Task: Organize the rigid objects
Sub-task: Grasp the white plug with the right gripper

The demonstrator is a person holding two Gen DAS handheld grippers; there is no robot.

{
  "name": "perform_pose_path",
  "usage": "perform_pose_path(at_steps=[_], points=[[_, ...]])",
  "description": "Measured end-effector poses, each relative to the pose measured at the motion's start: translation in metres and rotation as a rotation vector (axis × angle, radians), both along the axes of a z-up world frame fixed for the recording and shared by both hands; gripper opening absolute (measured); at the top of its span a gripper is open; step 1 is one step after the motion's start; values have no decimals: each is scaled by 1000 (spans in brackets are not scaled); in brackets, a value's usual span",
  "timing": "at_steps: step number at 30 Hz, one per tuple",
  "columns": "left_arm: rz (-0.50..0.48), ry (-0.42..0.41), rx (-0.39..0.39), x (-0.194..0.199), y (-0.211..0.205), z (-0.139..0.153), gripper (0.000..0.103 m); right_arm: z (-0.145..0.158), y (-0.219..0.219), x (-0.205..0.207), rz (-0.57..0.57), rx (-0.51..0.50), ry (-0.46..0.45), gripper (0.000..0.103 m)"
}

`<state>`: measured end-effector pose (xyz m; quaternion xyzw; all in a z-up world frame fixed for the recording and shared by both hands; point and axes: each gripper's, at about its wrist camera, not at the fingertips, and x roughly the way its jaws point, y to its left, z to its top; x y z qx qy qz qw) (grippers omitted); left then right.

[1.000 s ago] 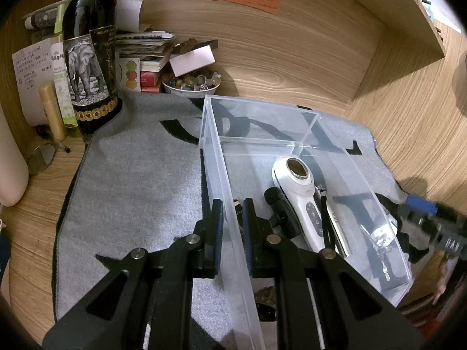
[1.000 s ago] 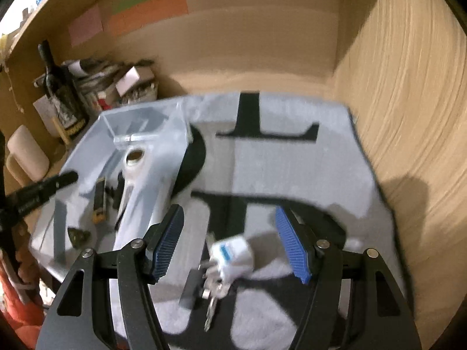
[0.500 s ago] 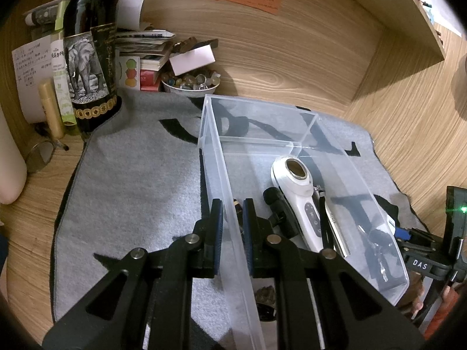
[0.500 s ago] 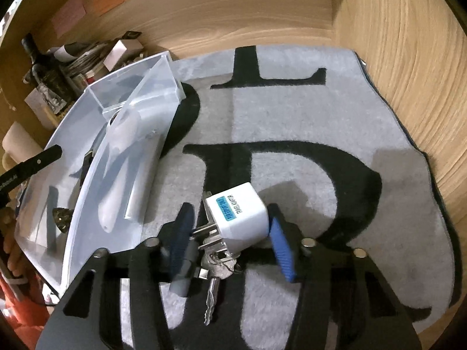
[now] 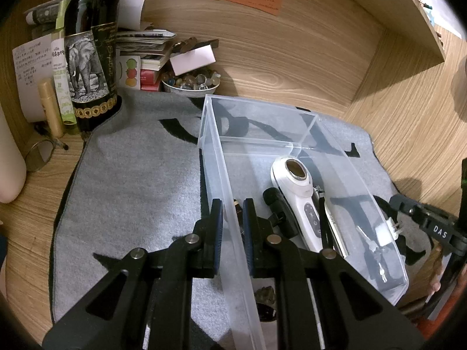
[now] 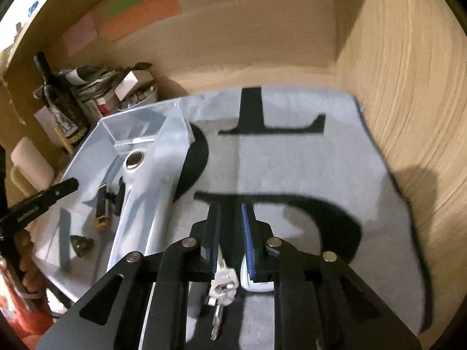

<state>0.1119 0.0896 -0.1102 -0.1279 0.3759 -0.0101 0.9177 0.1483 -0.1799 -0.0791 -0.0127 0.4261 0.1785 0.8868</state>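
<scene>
My left gripper (image 5: 233,204) is shut on the left wall of the clear plastic bin (image 5: 362,175), one pad on each side. In the bin lie a white handheld device (image 5: 294,192), a black stick (image 5: 277,207), a metal clipper (image 5: 332,224) and a small dark piece (image 5: 264,294). My right gripper (image 6: 229,207) stands over the grey mat to the right of the bin (image 6: 151,134). Its jaws are closing on a bunch of keys (image 6: 223,283), which hangs out below the pads. A white plug adapter (image 6: 256,284) hangs with the keys, mostly hidden under the right finger.
The grey mat with black letters (image 6: 292,160) covers the wooden desk. A dark wine bottle (image 5: 87,58), stacked books and papers (image 5: 143,49) and a bowl of small stones (image 5: 189,83) crowd the back left corner. Wooden walls close the back and right.
My right gripper dropped around the plug and keys, its jaws came together on them, and it drew back up. My left gripper kept its hold on the bin wall.
</scene>
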Motion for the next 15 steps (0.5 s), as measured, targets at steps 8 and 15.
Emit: perform_pose_path(at_steps=[8, 15], points=[[-1, 0, 1, 0, 0, 0, 13, -1, -16, -8, -59, 7, 1, 56], [1, 0, 0, 0, -1, 0, 14, -40, -25, -11, -97, -32, 114, 53]])
